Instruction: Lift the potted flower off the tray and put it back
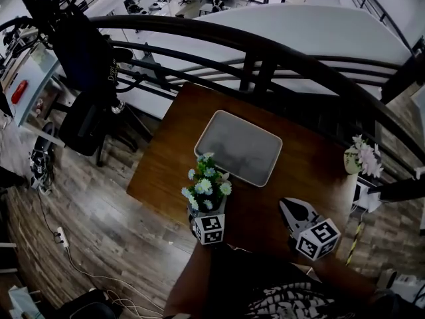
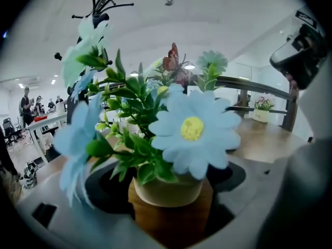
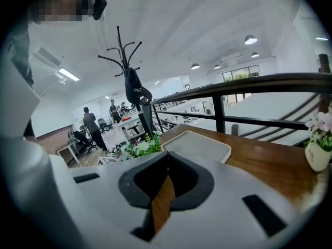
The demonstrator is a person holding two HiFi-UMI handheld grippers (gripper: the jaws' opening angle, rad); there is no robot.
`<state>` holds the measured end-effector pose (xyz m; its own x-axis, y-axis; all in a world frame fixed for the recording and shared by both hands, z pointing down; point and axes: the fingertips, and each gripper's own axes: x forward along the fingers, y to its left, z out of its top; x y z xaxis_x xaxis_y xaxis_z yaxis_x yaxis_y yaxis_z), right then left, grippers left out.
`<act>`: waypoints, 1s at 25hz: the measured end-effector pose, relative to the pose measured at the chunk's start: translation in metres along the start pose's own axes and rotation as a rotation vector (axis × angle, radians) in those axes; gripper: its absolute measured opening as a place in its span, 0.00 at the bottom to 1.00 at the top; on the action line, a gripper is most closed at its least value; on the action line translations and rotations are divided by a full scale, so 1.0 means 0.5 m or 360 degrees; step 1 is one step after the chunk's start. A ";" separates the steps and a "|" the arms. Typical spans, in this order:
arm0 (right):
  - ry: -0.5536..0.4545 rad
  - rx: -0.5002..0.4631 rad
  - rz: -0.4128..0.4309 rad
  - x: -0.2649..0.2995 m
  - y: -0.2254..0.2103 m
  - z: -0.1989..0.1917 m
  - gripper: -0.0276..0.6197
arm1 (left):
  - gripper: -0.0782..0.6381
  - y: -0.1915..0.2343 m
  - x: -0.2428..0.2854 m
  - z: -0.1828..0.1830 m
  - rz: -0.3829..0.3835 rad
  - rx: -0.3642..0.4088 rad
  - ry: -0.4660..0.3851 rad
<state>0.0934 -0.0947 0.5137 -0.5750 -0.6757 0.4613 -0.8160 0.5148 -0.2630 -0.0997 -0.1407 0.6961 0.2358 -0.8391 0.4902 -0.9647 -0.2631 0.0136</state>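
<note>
- Your left gripper [image 1: 204,216] grasps the potted flower [image 2: 168,188] by its pot, just beside the tray [image 1: 239,146].
- Your right gripper [image 3: 167,160] is clenched and holds nothing.

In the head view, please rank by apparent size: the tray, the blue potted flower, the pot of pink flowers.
1. tray
2. blue potted flower
3. pot of pink flowers
The last two look close, and the blue one is nearer the camera: order unsure.

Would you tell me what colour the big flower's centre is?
Yellow; the flower shows best in the left gripper view.
</note>
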 end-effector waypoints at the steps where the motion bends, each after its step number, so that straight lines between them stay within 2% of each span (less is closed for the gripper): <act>1: 0.0000 -0.0003 0.0001 -0.001 0.001 -0.001 0.04 | 0.73 0.001 0.000 -0.001 0.0000 -0.0009 -0.0001; 4: -0.0004 -0.0007 0.0002 -0.005 0.001 -0.002 0.04 | 0.73 0.002 0.004 -0.004 0.0002 -0.0039 0.0007; 9: -0.0021 -0.0010 0.0015 -0.010 0.008 0.003 0.04 | 0.73 0.004 0.001 -0.016 0.0004 0.0017 0.0097; 14: -0.0068 -0.0017 0.0030 -0.020 0.013 0.026 0.04 | 0.73 -0.004 -0.039 -0.038 -0.0007 0.0002 0.0147; 19: -0.0123 -0.0010 0.0092 -0.027 0.033 0.045 0.04 | 0.73 -0.013 -0.114 -0.035 0.0021 -0.0026 0.0111; 25: -0.0191 -0.0012 0.0134 -0.039 0.043 0.071 0.04 | 0.72 -0.038 -0.214 0.040 0.0007 -0.0103 0.0027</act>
<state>0.0850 -0.0893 0.4691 -0.6448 -0.6879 0.3332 -0.7643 0.5759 -0.2901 -0.1042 -0.0554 0.6262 0.2300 -0.8317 0.5053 -0.9714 -0.2277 0.0674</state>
